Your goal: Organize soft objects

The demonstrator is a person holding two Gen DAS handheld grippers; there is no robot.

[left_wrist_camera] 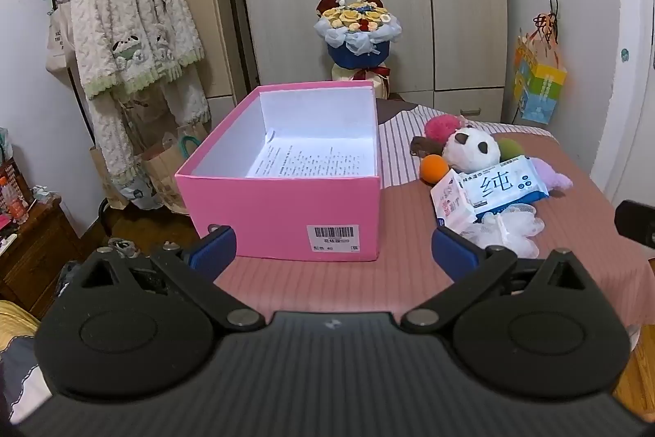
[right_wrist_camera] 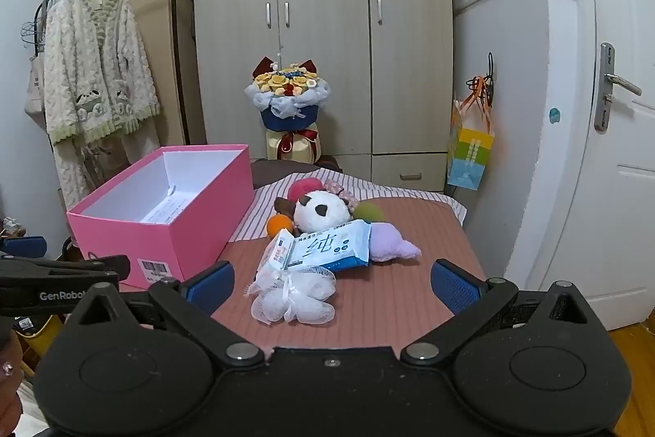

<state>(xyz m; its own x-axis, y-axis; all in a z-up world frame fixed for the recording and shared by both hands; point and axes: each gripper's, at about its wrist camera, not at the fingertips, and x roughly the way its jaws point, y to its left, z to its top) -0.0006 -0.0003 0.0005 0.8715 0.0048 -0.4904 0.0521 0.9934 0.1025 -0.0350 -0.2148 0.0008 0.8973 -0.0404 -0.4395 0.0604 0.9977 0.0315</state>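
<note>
Standing open on a surface draped in dusty-pink striped cloth (left_wrist_camera: pixel 327 285), a pink box (left_wrist_camera: pixel 286 207) with a white lining holds only a printed sheet of paper (left_wrist_camera: pixel 311 160) on its floor, a barcode label on its near wall. The left gripper (left_wrist_camera: pixel 333 250) hovers just in front of that wall, its blue-padded jaws spread wide and gripping nothing.

To the right of the box, apart from it, lies the heap of soft things: a white panda plush (right_wrist_camera: pixel 321 209) at the back, a pink pom-pom (right_wrist_camera: pixel 301 189) behind it, an orange ball (right_wrist_camera: pixel 279 225) and a green ball (right_wrist_camera: pixel 368 211) on either side, and a lilac plush (right_wrist_camera: pixel 393 244) at the right edge. A blue-and-white pack of wet wipes (right_wrist_camera: pixel 333 246) rests on top of the pile, with a smaller tissue pack (right_wrist_camera: pixel 280 250) leaning against its left end. Nearest the camera sits a white mesh bath puff (right_wrist_camera: pixel 292 297).

The right gripper (right_wrist_camera: pixel 331 283) points at this heap from the near side, jaws likewise at full spread and empty, the bath puff lying between the two pads without touching either.

Behind stand a pale wardrobe (right_wrist_camera: pixel 323 27), a flower bouquet (right_wrist_camera: pixel 288 101), a fluffy robe (right_wrist_camera: pixel 94 76) on a clothes rail, and a white door (right_wrist_camera: pixel 606 109) at right.
</note>
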